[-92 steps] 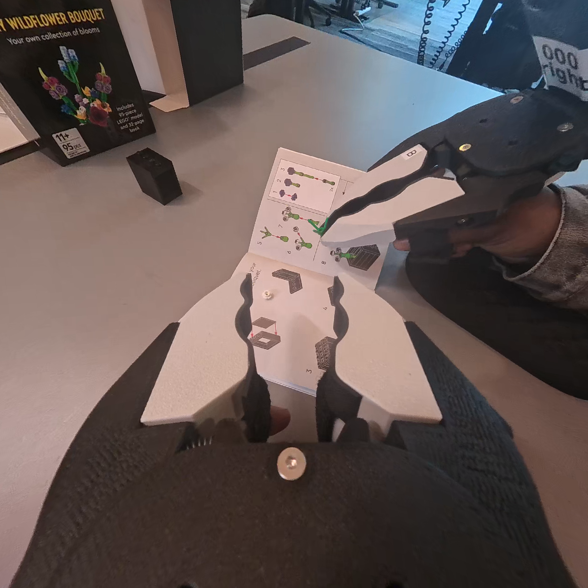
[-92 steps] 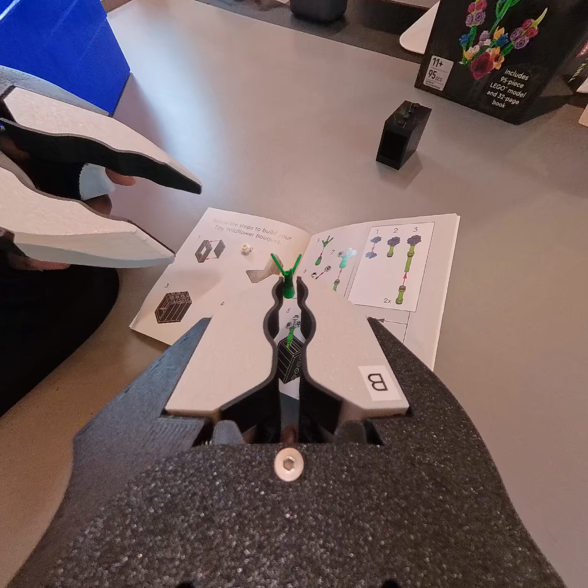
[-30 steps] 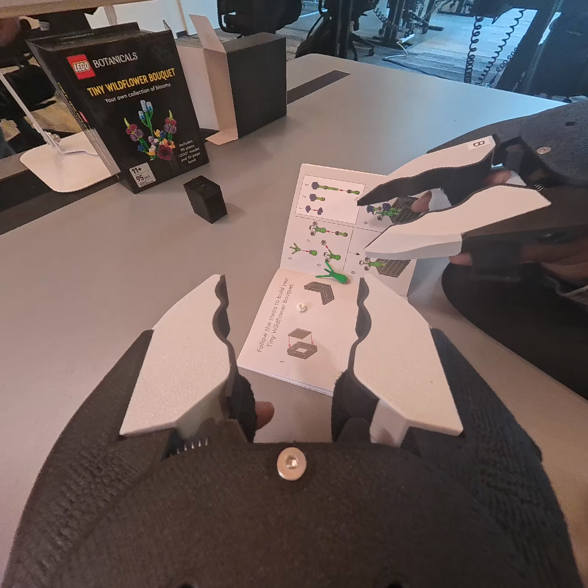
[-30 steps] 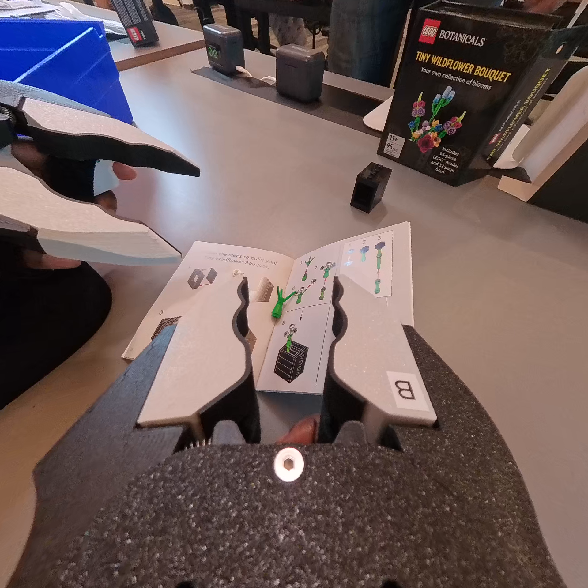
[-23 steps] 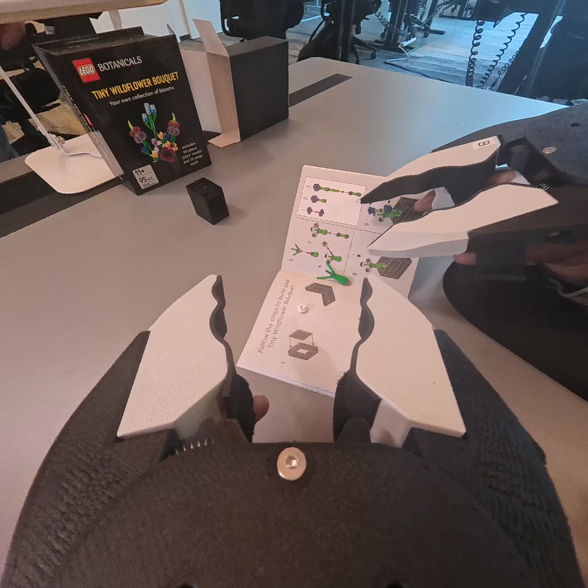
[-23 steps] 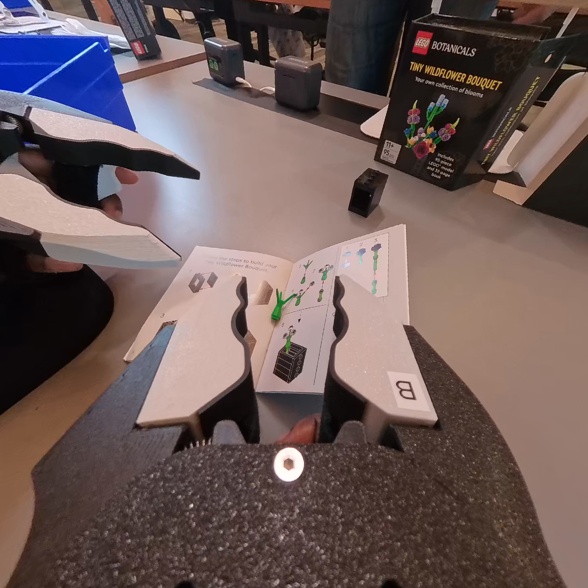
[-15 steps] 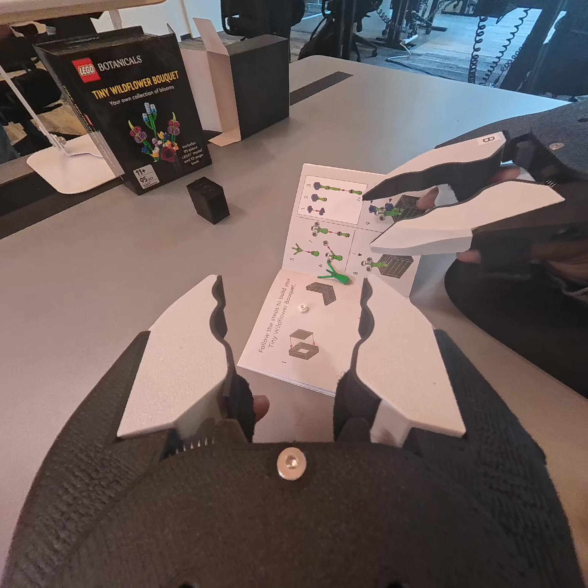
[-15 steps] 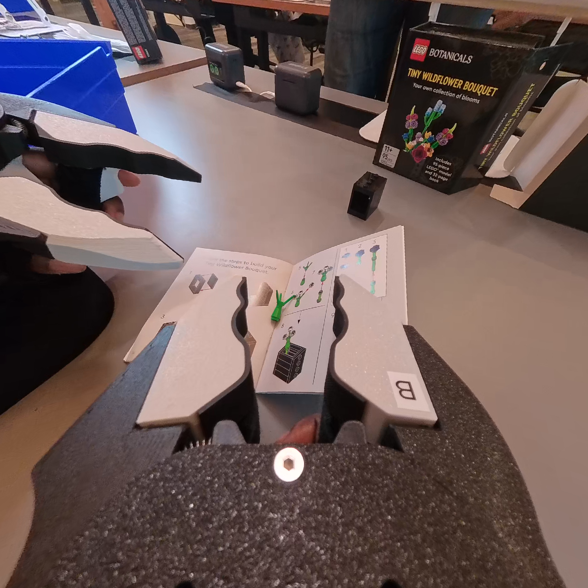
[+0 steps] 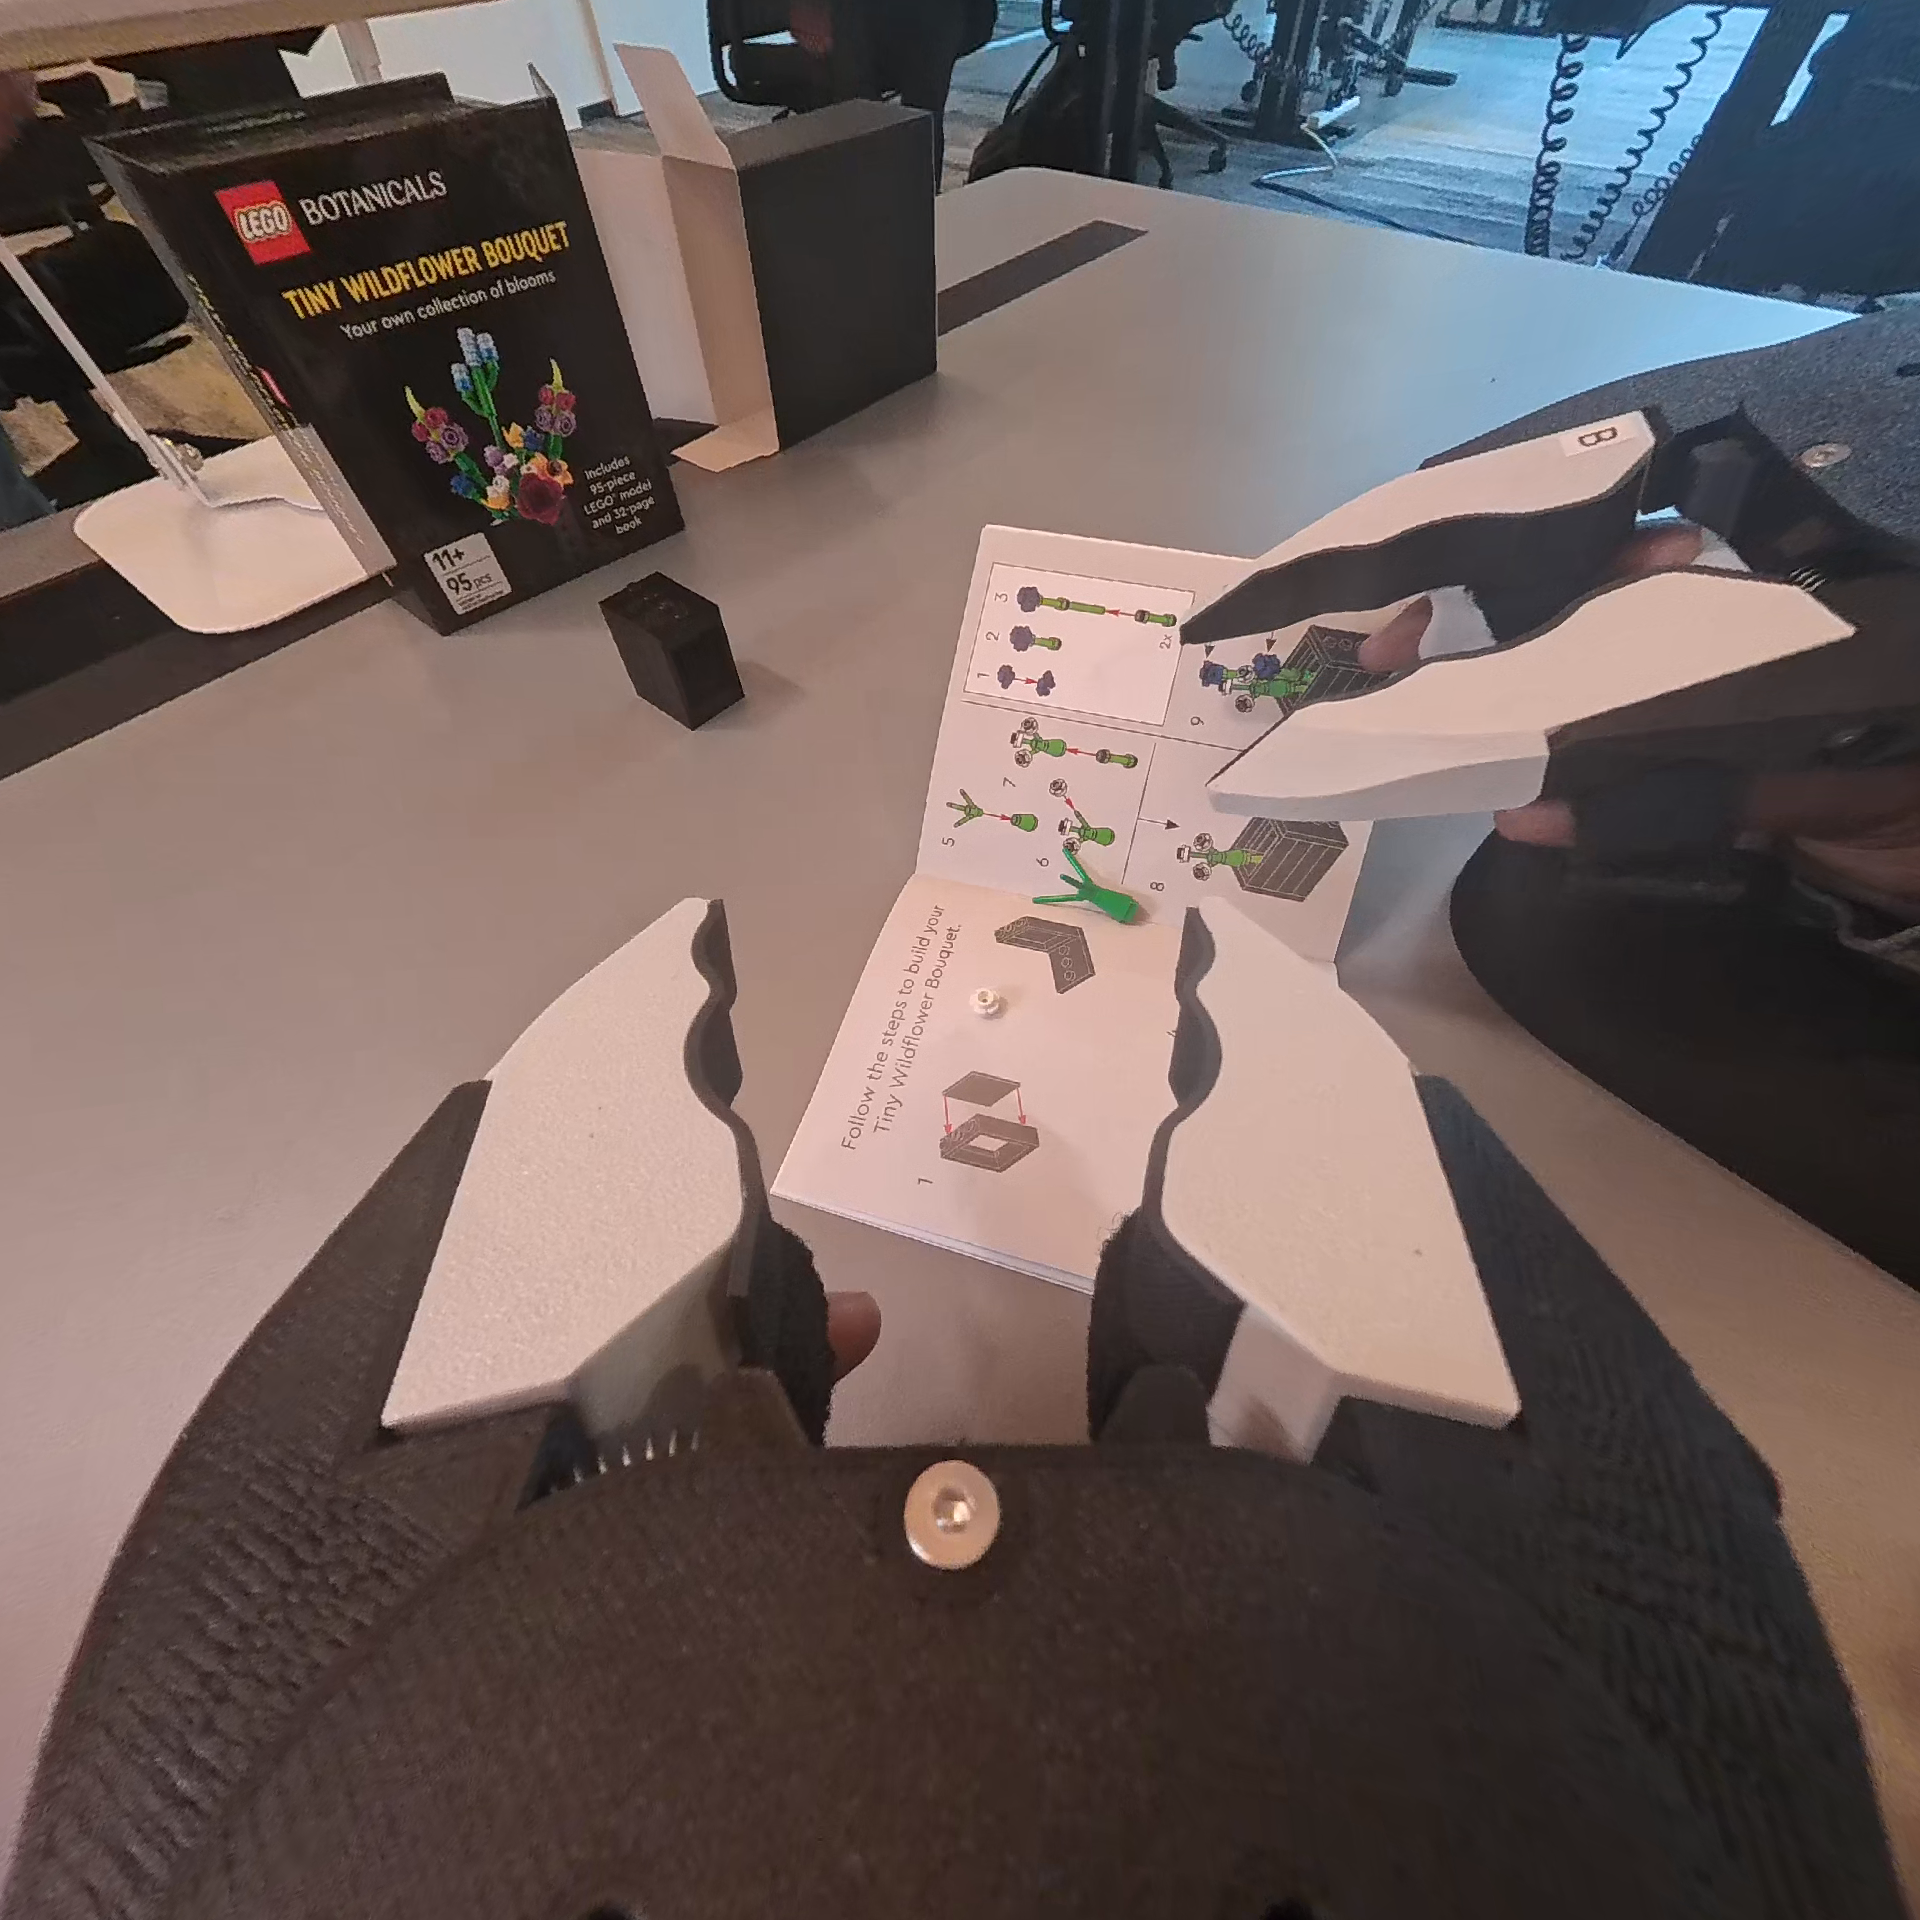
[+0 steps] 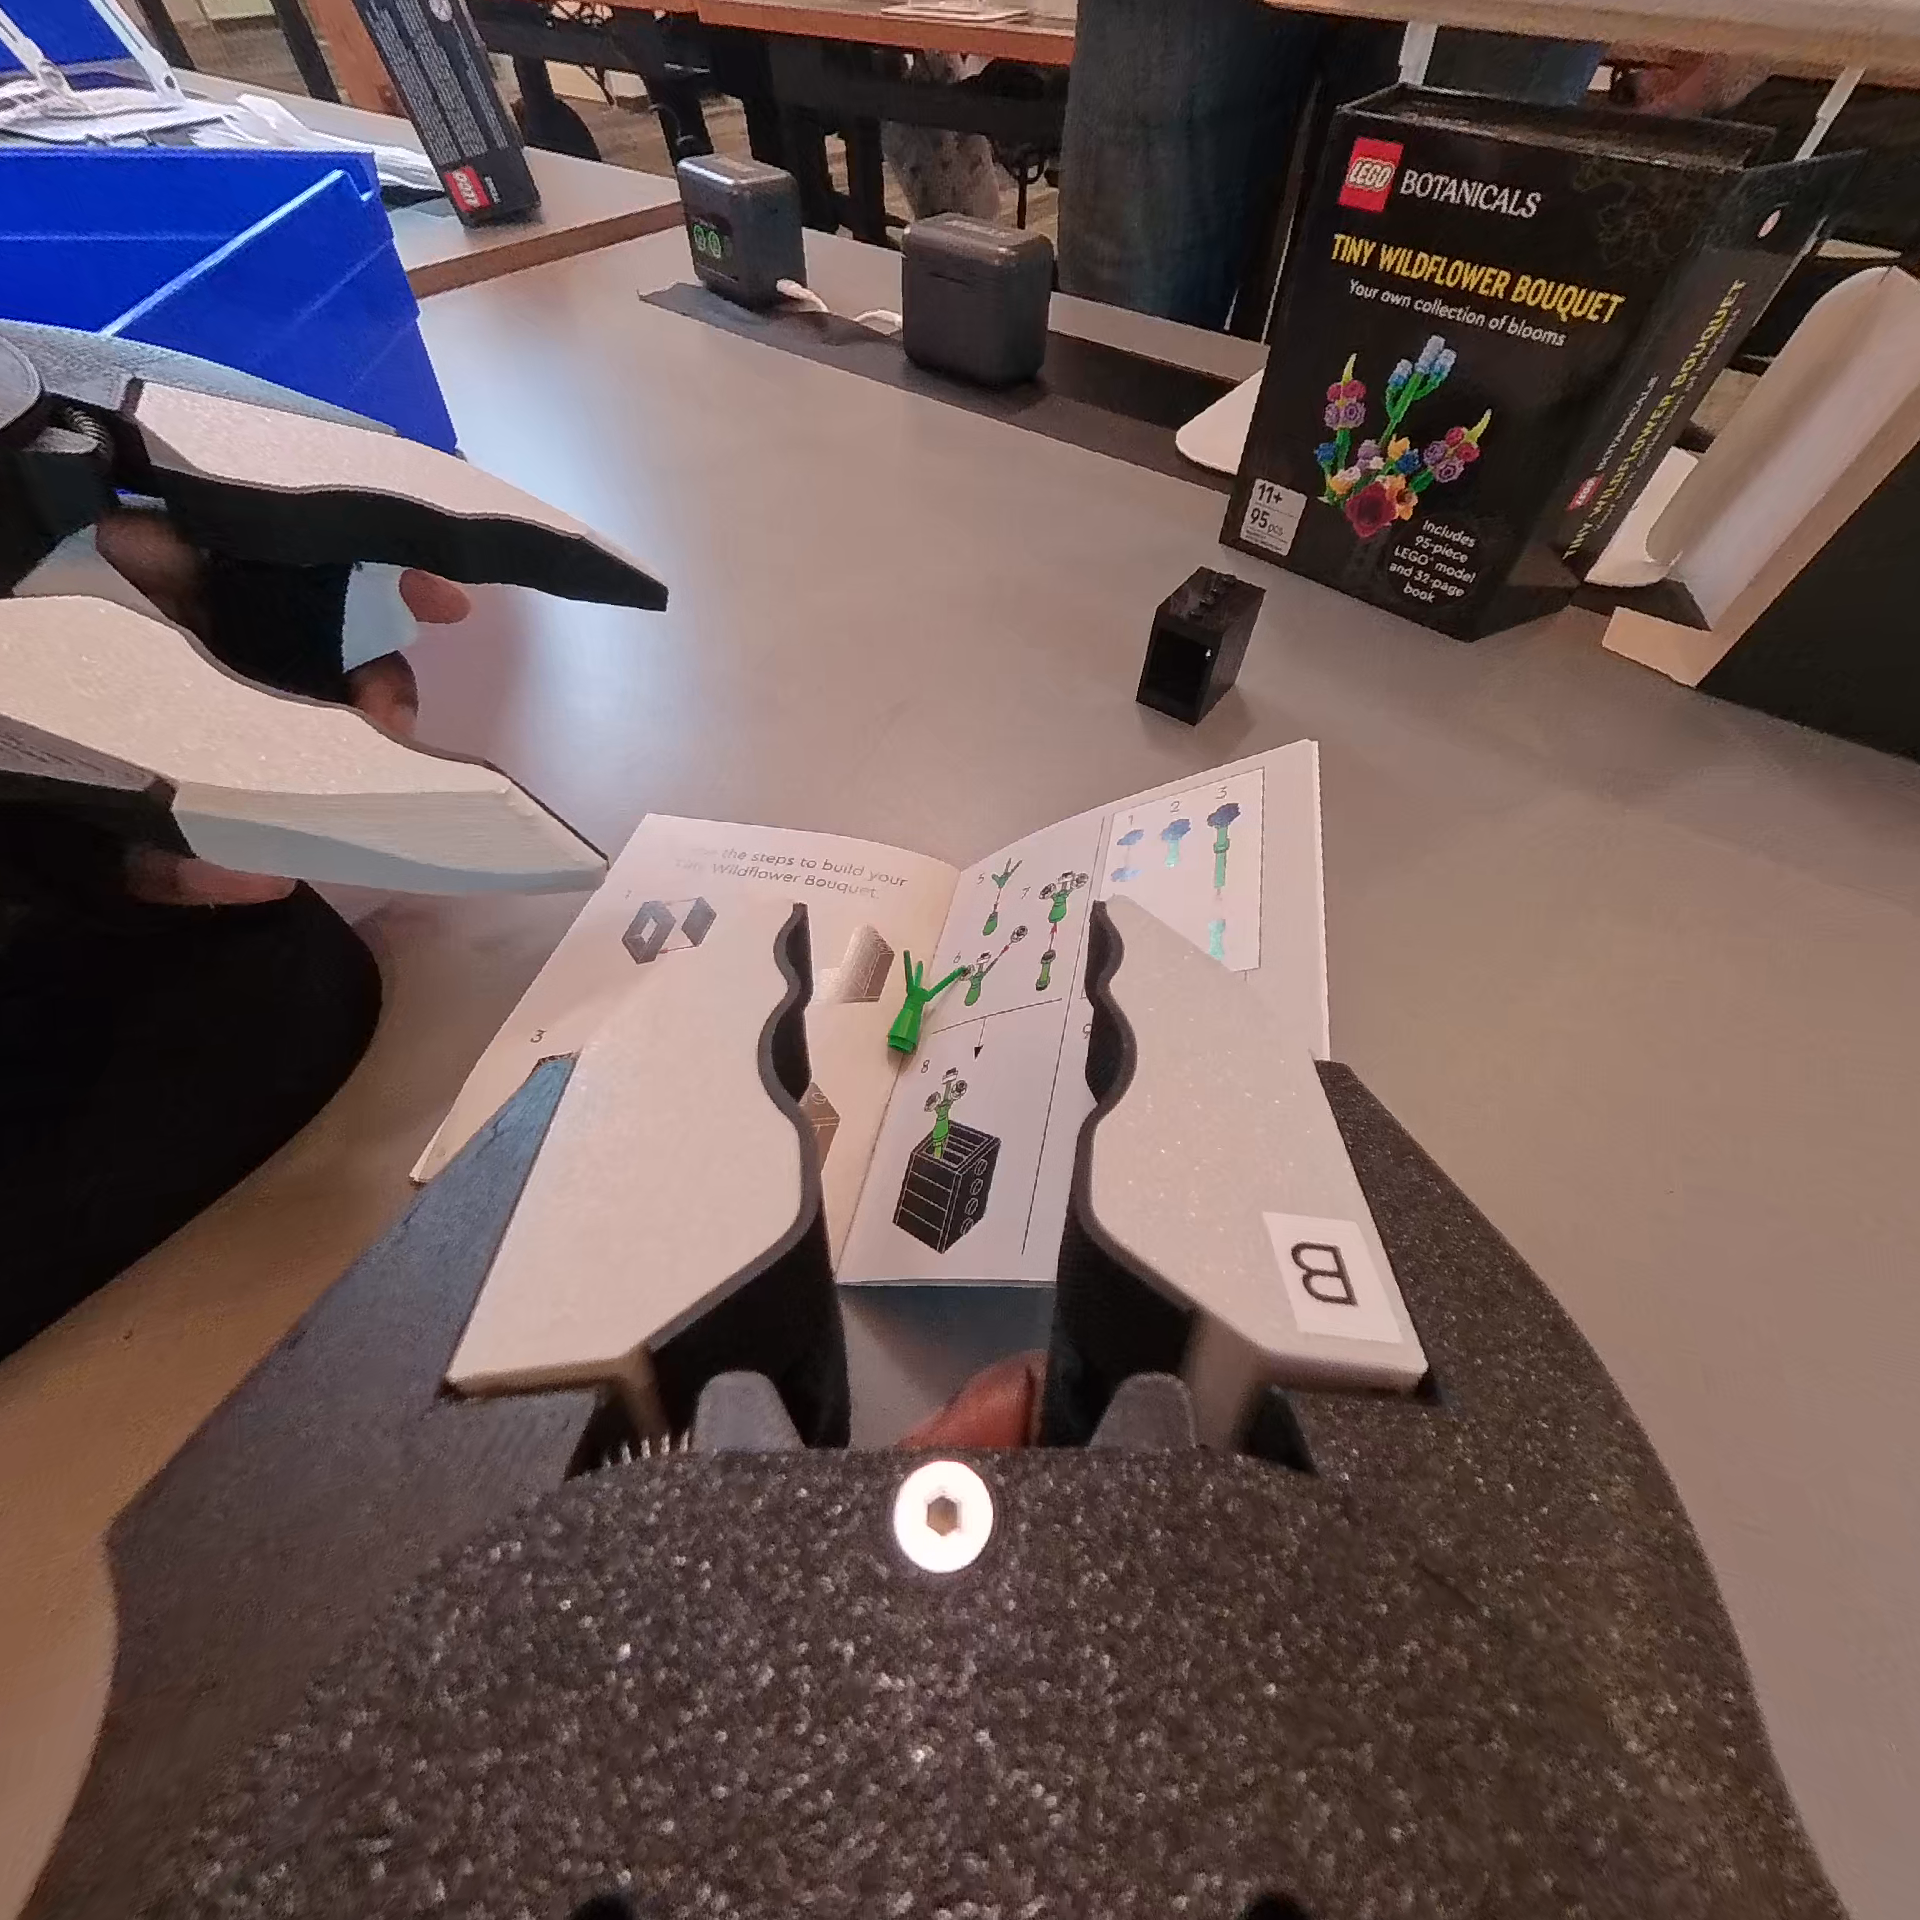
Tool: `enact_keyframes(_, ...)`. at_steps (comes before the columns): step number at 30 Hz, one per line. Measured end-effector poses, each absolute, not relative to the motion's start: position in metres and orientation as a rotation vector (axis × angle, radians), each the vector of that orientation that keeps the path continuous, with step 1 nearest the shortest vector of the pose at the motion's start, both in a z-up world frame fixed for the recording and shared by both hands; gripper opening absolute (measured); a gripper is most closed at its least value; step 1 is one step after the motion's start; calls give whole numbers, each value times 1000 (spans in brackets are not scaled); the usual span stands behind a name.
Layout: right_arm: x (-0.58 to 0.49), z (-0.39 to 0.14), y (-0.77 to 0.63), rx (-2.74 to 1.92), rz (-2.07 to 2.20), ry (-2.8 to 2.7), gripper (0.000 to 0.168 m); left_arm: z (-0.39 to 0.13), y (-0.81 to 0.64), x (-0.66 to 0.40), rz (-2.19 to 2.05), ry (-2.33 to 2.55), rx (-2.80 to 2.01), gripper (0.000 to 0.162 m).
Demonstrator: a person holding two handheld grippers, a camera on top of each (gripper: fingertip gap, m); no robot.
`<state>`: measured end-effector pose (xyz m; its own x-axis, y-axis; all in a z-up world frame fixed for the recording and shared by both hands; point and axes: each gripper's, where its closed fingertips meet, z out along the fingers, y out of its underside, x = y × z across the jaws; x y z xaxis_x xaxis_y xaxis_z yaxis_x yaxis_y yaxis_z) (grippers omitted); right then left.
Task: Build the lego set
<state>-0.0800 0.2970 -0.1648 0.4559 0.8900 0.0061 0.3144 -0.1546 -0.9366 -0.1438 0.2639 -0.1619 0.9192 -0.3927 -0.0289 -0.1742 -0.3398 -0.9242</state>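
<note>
An open instruction booklet [image 9: 1039, 1049] lies on the grey table; it also shows in the right wrist view [image 10: 935, 1164]. A small green stem piece [image 9: 1091, 896] [image 10: 920, 997] lies on its fold. A tiny white round piece [image 9: 985, 1001] lies on the near page. A black lego block [image 9: 673, 649] [image 10: 1195, 646] stands beyond the booklet. My left gripper [image 9: 951, 925] is open and empty above the booklet's near edge. My right gripper [image 10: 940, 920] is open and empty, just short of the green stem. Each gripper also shows in the other's view [image 9: 1205, 717] [image 10: 623, 727].
The black lego set box [image 9: 416, 353] [image 10: 1475, 374] stands behind the block. An open white carton and a black box [image 9: 842, 260] stand beside it. A blue bin [image 10: 229, 281] and two dark grey devices [image 10: 977, 296] are at the far side. It is some 6 centimeters from my right tips to the small green stem piece [image 10: 920, 997]. My left wrist view [image 9: 1087, 886] looks at it from another angle. Left tips and right tips are each some 15 centimeters from the black lego block [image 10: 1195, 646].
Both grippers have drawn back slightly from the booklet and stay open. The green stem and white piece have not moved.
</note>
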Motion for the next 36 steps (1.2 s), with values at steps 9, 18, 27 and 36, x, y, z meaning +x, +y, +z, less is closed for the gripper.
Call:
enact_keyframes(9,-80,-164,297,-1696,722,-1042,50,-159,264,-142,-233,423,-1909,82)
enact_keyframes(18,-79,-160,295,-1672,735,-1036,47,-133,236,-124,-276,478,-1821,47)
enact_keyframes(27,-80,-160,295,-1667,732,-1040,47,-135,220,-121,-293,463,-1828,40)
enact_keyframes(36,-74,-125,280,-1560,830,-1054,46,-136,205,-121,-290,514,-1854,27)
